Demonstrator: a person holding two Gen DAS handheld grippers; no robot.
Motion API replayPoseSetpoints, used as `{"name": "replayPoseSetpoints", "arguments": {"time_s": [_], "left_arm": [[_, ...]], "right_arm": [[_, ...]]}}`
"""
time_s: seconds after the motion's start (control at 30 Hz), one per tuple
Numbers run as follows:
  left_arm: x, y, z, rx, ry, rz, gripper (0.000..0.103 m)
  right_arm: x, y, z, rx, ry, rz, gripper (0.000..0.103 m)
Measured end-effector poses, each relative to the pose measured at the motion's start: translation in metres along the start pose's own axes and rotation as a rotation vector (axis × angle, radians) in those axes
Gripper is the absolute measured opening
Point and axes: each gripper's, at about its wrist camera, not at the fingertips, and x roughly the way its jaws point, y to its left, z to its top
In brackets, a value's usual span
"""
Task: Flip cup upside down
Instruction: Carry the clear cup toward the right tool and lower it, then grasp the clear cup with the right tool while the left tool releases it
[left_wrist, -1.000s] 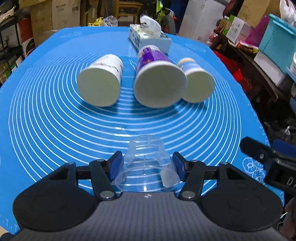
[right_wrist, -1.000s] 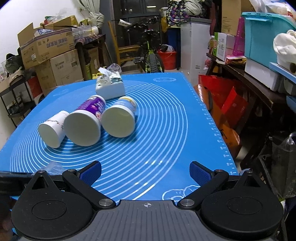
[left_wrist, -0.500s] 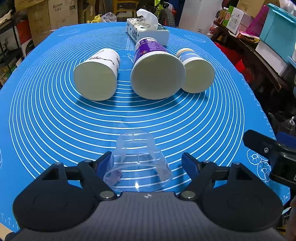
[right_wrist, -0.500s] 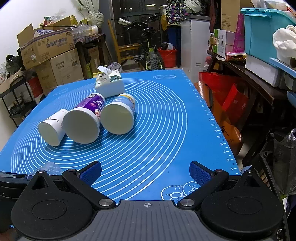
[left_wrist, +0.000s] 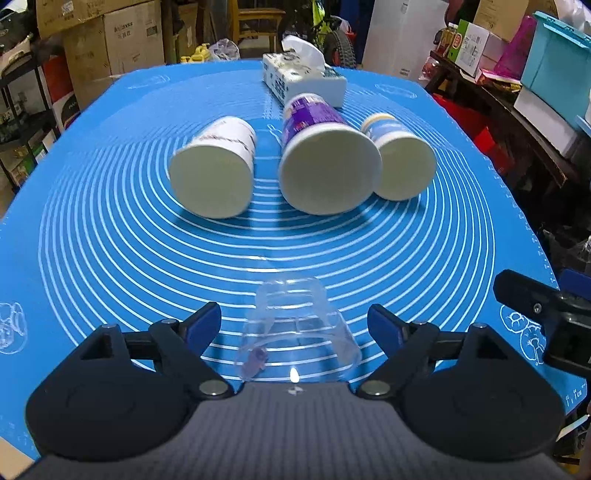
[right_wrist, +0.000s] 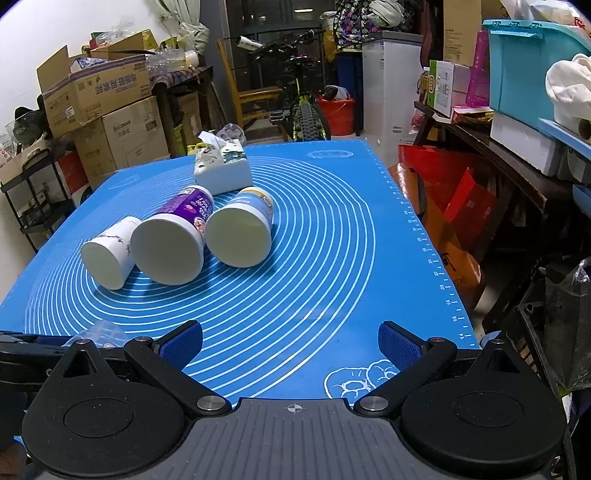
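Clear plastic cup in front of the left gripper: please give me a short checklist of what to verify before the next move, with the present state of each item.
1. Clear plastic cup sits on the blue mat with its wide mouth down: ok.
2. Left gripper jaws open, both pads apart from the cup: ok.
3. Cup stable after letting go: cannot tell from one picture.
4. Right gripper open and holding nothing: ok.
5. White cup, purple cup and yellow-blue cup lie on their sides, well beyond the clear cup: ok.
6. Free path to pull the left gripper back: cannot tell, nothing behind it shows.
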Motion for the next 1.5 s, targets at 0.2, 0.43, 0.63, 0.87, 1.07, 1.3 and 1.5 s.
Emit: {"name": "replayPoseSetpoints", "arguments": {"time_s": [0.2,0.43,0.63,0.87,1.07,1.3,1.5], "left_arm": [[-0.028,0.015,0.001,0.022,-0.053,0.004,0.086],[-0.056,0.053,0.005,-0.045,-0.107,0.013,0.087],[-0.065,0.087,0.008,-0.107,-0.139,0.045,0.087],[-0.052,0.123,-0.003,-0.197,-0.174,0.187,0.087],[-0.035,0.137,-0.010,-0.217,-0.147,0.219,0.087],[-0.029,0.142,-0.016,-0.211,-0.148,0.222,0.087],[-0.022,0.147,-0.020,-0.254,-0.127,0.190,0.087]], "right_arm": [[-0.005,0.009,0.007,-0.024,0.004,0.016,0.101],[-0.003,0.032,0.018,-0.045,0.059,0.129,0.101],[0.004,0.063,0.036,-0.090,0.106,0.216,0.101],[0.020,0.110,0.055,-0.194,0.178,0.231,0.100],[0.049,0.138,0.057,-0.185,0.320,0.214,0.088],[0.074,0.147,0.050,-0.148,0.434,0.208,0.083],[0.091,0.144,0.042,-0.105,0.514,0.215,0.077]]}}
